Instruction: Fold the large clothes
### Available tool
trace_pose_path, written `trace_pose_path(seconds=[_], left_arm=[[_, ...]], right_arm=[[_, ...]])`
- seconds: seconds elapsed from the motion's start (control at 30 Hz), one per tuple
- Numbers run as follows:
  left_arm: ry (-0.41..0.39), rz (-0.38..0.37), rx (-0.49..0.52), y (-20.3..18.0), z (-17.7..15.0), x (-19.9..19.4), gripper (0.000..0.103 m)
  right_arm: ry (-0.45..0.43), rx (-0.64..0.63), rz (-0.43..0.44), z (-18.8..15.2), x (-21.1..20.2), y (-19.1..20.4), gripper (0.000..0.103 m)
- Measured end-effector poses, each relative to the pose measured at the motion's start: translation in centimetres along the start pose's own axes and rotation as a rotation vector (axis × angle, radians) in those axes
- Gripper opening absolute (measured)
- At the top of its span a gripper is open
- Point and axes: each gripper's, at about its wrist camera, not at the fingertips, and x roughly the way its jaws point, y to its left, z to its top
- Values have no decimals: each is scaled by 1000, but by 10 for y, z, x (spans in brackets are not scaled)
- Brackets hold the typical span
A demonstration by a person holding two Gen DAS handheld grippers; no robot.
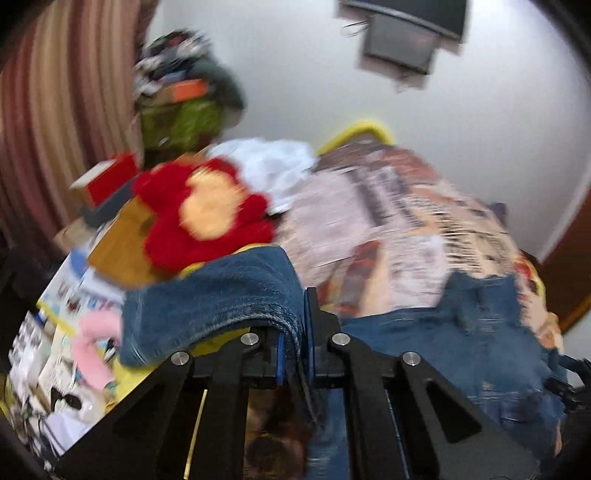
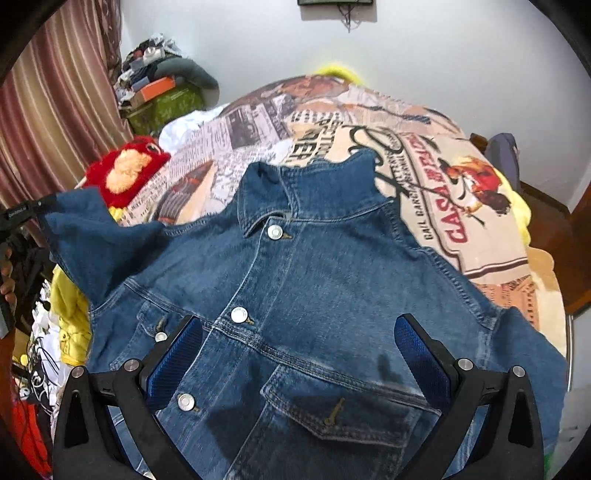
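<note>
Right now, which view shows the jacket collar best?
The right wrist view: the collar is sharp and whole, lying on the spread jacket. The left wrist view is blurred and shows only denim pinched in the left gripper; no collar can be made out.

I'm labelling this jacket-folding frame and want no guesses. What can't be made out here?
- Left wrist view: motion blur smears the bedspread print and the red plush; details unreadable.
- Left wrist view: the left gripper covers the pinched denim jacket edge; which part it holds is unclear.
- Right wrist view: the open right gripper and bottom edge cut off the jacket's hem.
- Right wrist view: the dark wall item is cropped by the top edge.
</note>
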Motion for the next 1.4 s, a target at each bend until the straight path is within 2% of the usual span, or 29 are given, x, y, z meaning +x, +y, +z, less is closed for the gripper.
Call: trace_pose_path(seconds=[0.13, 0.27, 0.47, 0.63, 0.7, 0.77, 0.87, 0.93, 0.97, 1.07, 1.13, 1.2, 1.23, 1.3, 1.4], left_arm=[[-6, -97, 89, -56, 0, -10, 5], [26, -147, 170, -105, -18, 0, 5], [196, -268, 267, -171, -80, 36, 5], [332, -295, 352, -213, -138, 59, 5], [367, -280, 380, -221, -157, 65, 5], [357, -261, 401, -221, -165, 62, 6], [372, -279, 395, -215, -166, 57, 20], [385, -295, 356, -204, -161, 53, 39], [373, -290, 333, -195, -155, 49, 43], [318, -281, 276, -172, -141, 36, 57], [280, -264, 242, -152, -127, 29, 81], [234, -231, 210, -132, -116, 27, 90], [218, -208, 186, -119, -110, 28, 90], [240, -170, 113, -91, -101, 41, 90], [300, -178, -26, -55, -101, 64, 90]], right_arm=[[-25, 10, -5, -5, -21, -6, 103], [-39, 17, -19, -12, -37, -14, 103], [-32, 32, -35, -26, -48, -26, 103], [-11, 61, -28, -36, -49, -34, 103], [1, 69, -23, -39, -47, -35, 103], [13, 70, -20, -42, -45, -35, 103], [30, 63, -19, -45, -39, -33, 103], [39, 63, -15, -45, -35, -32, 103], [45, 66, -9, -44, -33, -31, 103], [58, 72, 8, -43, -25, -29, 103], [69, 70, 15, -42, -19, -26, 103], [80, 67, 19, -41, -13, -22, 103], [89, 66, 20, -40, -9, -20, 103], [100, 64, 24, -39, -3, -18, 103], [114, 60, 35, -39, 5, -14, 103]])
